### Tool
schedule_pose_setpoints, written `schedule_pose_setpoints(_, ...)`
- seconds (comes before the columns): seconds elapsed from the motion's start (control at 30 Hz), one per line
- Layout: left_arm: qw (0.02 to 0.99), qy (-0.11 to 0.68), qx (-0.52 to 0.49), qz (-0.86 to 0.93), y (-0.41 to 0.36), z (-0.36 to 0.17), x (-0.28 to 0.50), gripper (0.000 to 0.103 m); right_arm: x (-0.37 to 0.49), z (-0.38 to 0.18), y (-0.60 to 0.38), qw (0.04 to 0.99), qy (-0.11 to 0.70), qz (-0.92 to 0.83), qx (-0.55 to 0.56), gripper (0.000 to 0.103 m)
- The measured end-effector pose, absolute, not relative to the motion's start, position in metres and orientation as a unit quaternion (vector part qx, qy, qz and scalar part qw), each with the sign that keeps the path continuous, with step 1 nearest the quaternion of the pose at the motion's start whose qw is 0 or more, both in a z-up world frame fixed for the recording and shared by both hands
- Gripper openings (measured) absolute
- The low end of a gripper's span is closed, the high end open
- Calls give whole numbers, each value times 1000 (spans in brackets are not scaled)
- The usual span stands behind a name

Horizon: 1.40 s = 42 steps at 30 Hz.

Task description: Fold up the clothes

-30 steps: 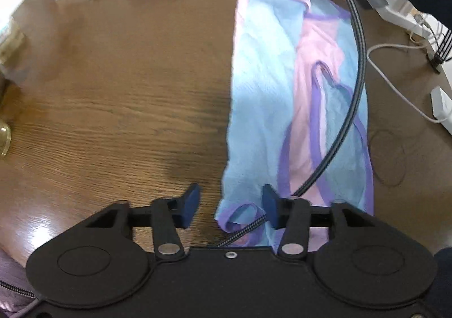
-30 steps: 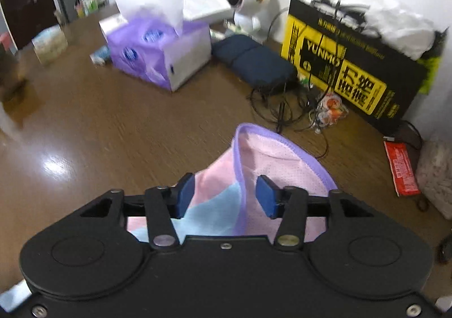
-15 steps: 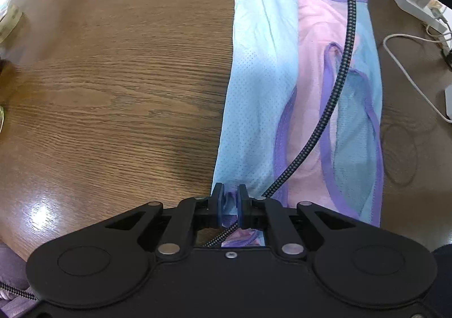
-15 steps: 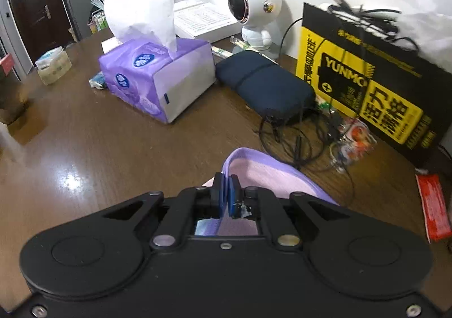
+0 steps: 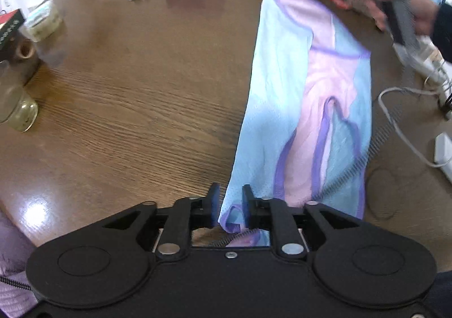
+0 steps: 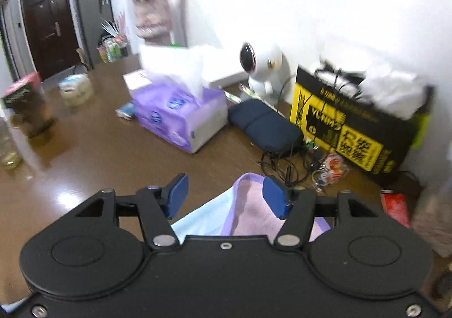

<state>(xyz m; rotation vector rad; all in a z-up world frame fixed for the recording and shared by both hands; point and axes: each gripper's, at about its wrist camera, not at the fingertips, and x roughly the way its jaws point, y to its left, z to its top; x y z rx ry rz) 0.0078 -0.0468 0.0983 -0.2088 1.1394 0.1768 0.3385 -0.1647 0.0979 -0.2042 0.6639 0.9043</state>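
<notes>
Left wrist view: your left gripper (image 5: 229, 205) has just let go — half a second ago its jaws pinched the near corner of the shirt (image 5: 308, 108); now they stand slightly apart, the hem loose between them. One shirt, lying as a long narrow strip toward the table's (image 5: 127, 97) far edge. That suggests a fold was just laid down.

Right wrist view: your right gripper (image 6: 226, 196) has released too — jaws wide, above the shirt's far end. Two grippers, one tissue box (image 6: 180, 117).
</notes>
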Motion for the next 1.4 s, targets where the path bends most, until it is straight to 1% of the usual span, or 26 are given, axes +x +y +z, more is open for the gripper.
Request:
schedule_pose_setpoints(0.03, 835, 535, -100, 84, -48, 100, 3, 31, 330, 103, -172, 841, 315, 428, -101, 67)
schedule_pose_setpoints(0.2, 832, 536, -117, 81, -52, 94, -9, 32, 284, 128, -207, 836, 323, 427, -123, 70)
schedule_pose_setpoints(0.23, 832, 535, -122, 79, -52, 92, -9, 32, 267, 132, -217, 835, 327, 418, -141, 70)
schedule_pose_setpoints(0.43, 831, 525, -161, 90, -76, 80, -8, 32, 220, 142, -252, 832, 347, 388, -191, 70)
schedule_pose_setpoints(0.5, 840, 506, -164, 102, -93, 83, -9, 32, 216, 139, -261, 818, 356, 401, -210, 69)
schedule_pose_setpoints(0.67, 839, 501, -160, 139, -139, 78, -8, 32, 217, 130, -279, 776, 375, 452, -231, 69)
schedule_pose_setpoints(0.73, 837, 495, -161, 170, -162, 76, -11, 32, 215, 127, -288, 764, 364, 472, -247, 69)
schedule_pose_setpoints(0.8, 831, 493, -165, 197, -187, 72, -17, 32, 212, 119, -300, 756, 330, 479, -301, 69)
schedule_pose_setpoints(0.87, 829, 501, -131, 213, -210, 68, -19, 32, 209, 112, -309, 744, 294, 486, -352, 69)
schedule_pose_setpoints(0.9, 828, 504, -111, 220, -218, 66, -19, 34, 209, 109, -312, 737, 277, 489, -376, 69)
schedule_pose_setpoints(0.97, 823, 514, -84, 226, -229, 59, -17, 40, 213, 103, -311, 716, 248, 504, -415, 69)
schedule_pose_setpoints(1.0, 820, 520, -73, 228, -233, 54, -15, 41, 216, 99, -308, 707, 240, 509, -428, 69)
schedule_pose_setpoints(1.13, 818, 532, -40, 215, -240, 43, -8, 41, 239, 76, -288, 660, 235, 527, -481, 67)
schedule_pose_setpoints(1.17, 819, 532, -34, 210, -242, 42, -7, 41, 244, 71, -283, 649, 238, 530, -491, 64)
schedule_pose_setpoints(1.23, 824, 529, -26, 201, -244, 41, -7, 41, 251, 61, -277, 625, 240, 539, -510, 55)
schedule_pose_setpoints(1.4, 825, 532, -41, 186, -240, 42, -5, 40, 263, 42, -266, 577, 246, 565, -535, 53)
